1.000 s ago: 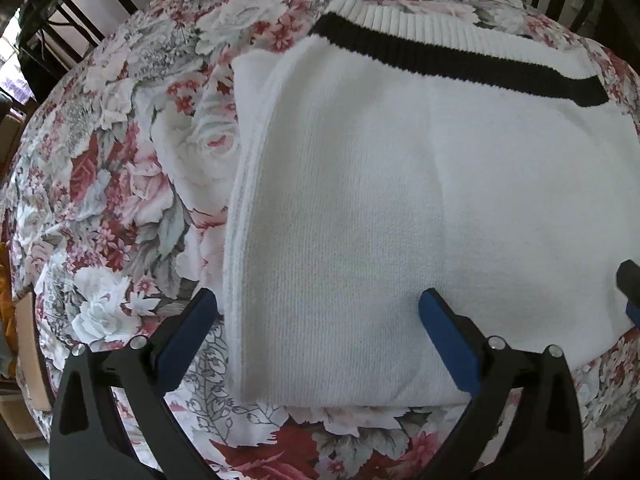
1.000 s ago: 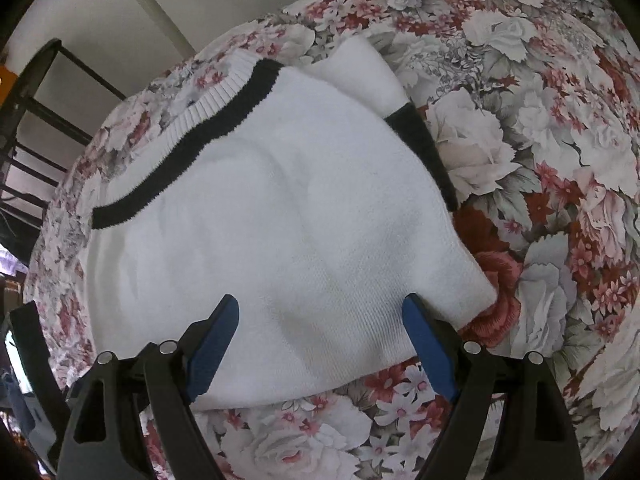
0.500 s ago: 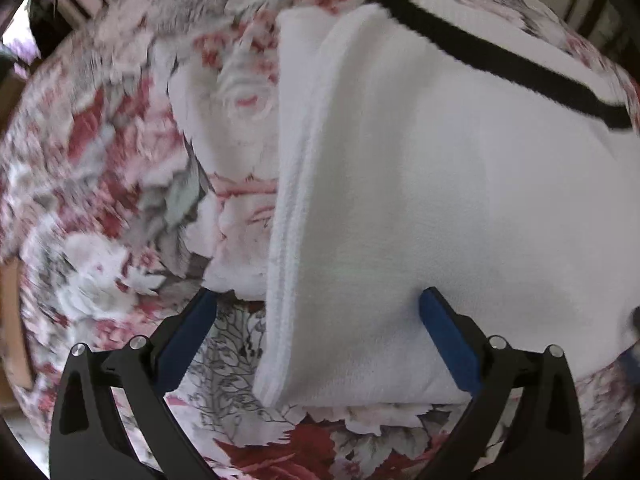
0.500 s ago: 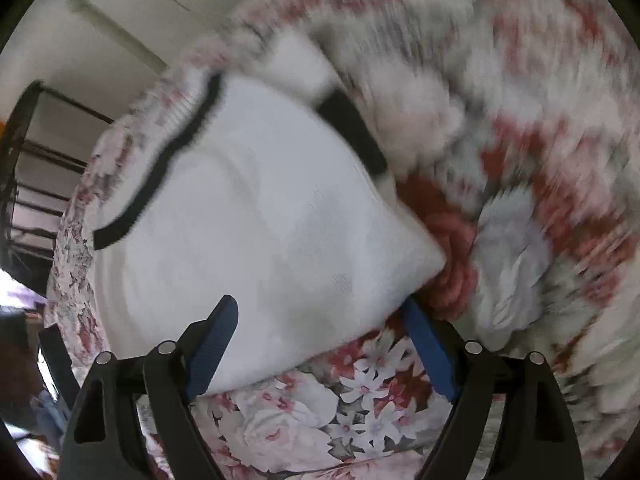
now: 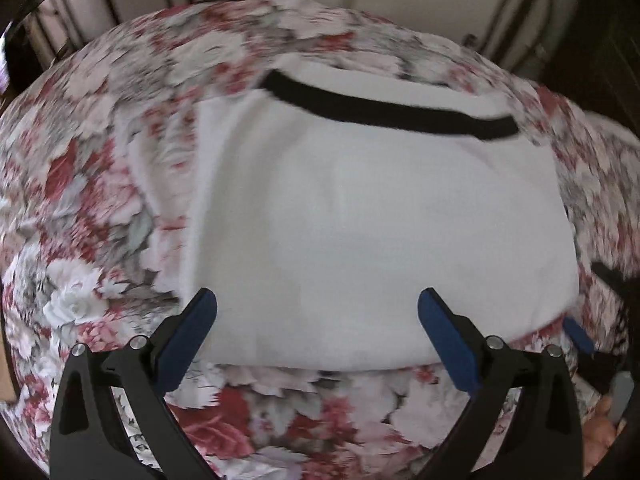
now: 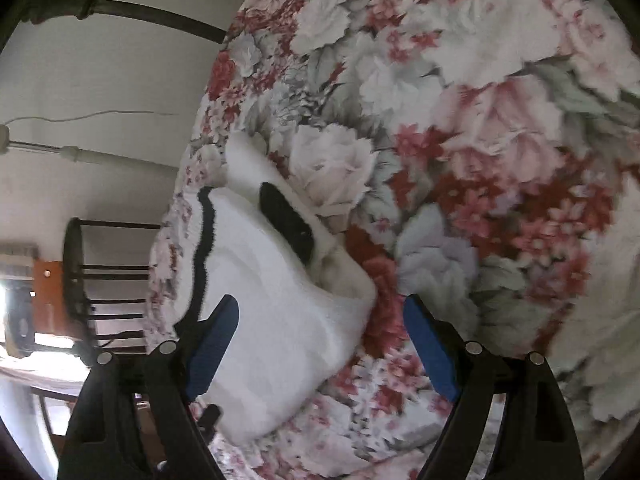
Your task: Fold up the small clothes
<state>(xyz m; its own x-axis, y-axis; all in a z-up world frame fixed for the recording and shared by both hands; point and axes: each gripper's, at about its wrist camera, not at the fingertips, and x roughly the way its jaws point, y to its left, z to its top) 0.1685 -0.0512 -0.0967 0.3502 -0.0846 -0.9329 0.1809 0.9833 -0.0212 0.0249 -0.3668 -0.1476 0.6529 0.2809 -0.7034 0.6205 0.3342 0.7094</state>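
A folded white sweater (image 5: 360, 232) with a black-striped hem is lying on a floral bedspread (image 5: 100, 208) as the left tongs (image 5: 316, 320) and right tongs (image 6: 320, 324) are hovering above it, both released and grasping nothing.

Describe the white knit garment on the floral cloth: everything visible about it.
The white knit garment is soft, fine-ribbed knitwear, folded into a thick, roughly rectangular bundle. A black stripe runs along its far ribbed edge, and a second black band shows on a folded-in part at its side. It lies flat on the floral cloth, layers stacked, one near corner rounded. Neither gripper's jaws appear to touch it; both stand open around its near edge.
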